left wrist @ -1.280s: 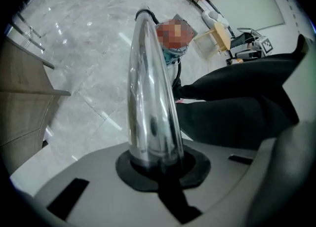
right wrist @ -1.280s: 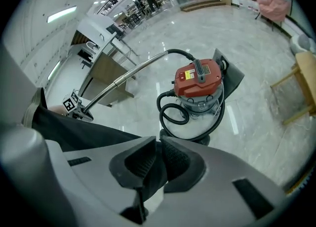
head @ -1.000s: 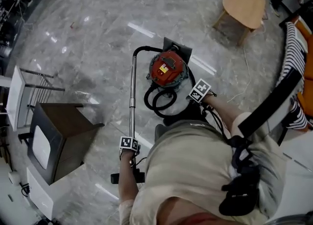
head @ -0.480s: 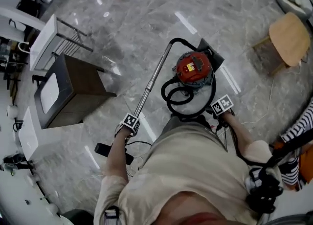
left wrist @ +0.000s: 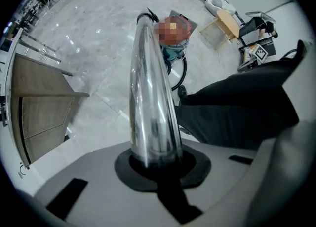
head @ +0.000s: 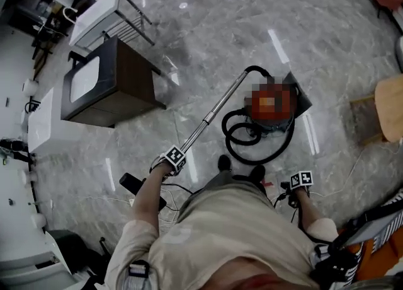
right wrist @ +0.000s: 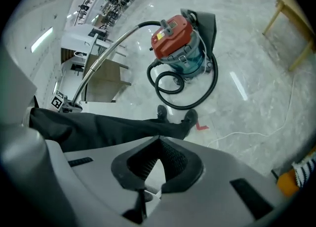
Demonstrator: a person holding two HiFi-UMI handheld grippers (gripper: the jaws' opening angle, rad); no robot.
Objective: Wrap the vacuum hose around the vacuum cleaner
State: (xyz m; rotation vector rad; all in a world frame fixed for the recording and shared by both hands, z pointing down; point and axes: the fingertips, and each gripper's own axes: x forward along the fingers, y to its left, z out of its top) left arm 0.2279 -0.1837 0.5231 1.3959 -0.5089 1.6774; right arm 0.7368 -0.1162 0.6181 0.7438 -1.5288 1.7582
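Vacuum cleaner (right wrist: pixel 175 43), with a red top and a teal body, standing upright on the grey marble floor (head: pixel 189 49), just beyond the person's shoes (head: pixel 224 162). Its black hose (head: pixel 252 137) lies in loose loops on the floor at the near side of the canister and is not wrapped around it. A further length arches from the far side of the machine into a shiny metal tube (head: pixel 214 115). The tube slants from there toward the near left. The left gripper (left wrist: pixel 158 164) is clamped on this tube, its jaws closed around the shaft close to the near end. The right gripper (right wrist: pixel 153 164) is held at the near right, well apart from the hose, its jaws pressed together with nothing between them. To the far left stands a dark wooden cabinet (head: pixel 110 84), with a white stand (head: pixel 104 14) beyond it. A wooden stool (head: pixel 390 106) is at the right edge, and a thin white cord (right wrist: pixel 247 134) trails across the floor at the right.
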